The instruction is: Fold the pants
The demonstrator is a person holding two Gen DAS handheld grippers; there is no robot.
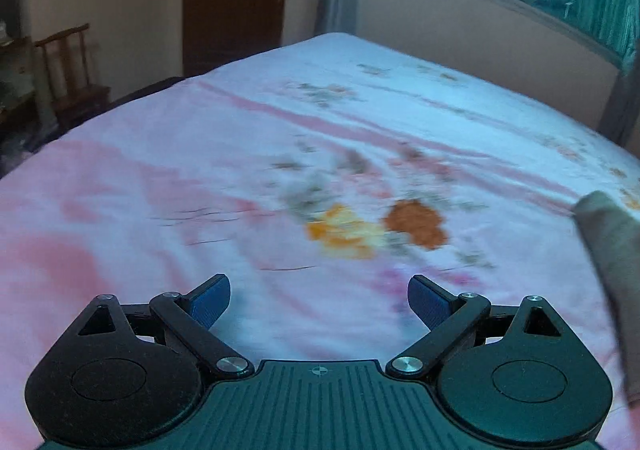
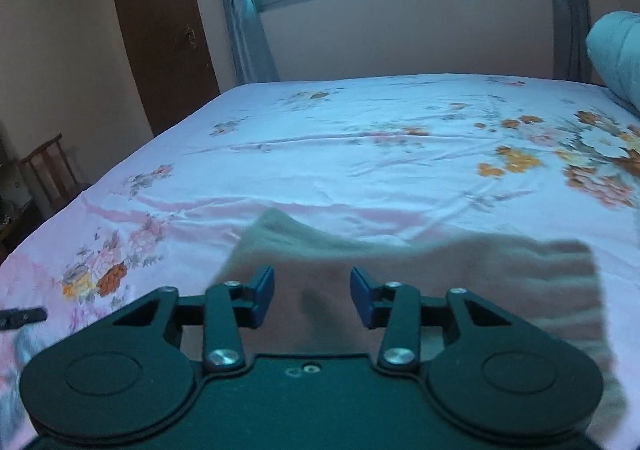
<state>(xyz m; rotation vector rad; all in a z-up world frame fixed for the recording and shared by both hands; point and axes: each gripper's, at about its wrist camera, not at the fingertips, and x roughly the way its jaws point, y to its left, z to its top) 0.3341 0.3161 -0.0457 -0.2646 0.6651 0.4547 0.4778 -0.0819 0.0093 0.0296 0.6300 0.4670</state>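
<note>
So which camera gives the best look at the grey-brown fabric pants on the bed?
The right wrist view: the grey-brown fabric pants spread broadly across the flowered pink bedsheet, though blurred. The left wrist view catches only a narrow strip of them at its right edge.

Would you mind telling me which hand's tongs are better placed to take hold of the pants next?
Right. The right tongs hang directly over the pants, open with the cloth just beyond their pads. The left tongs are open over bare bedsheet, with the pants only at the right edge of their view.
</note>
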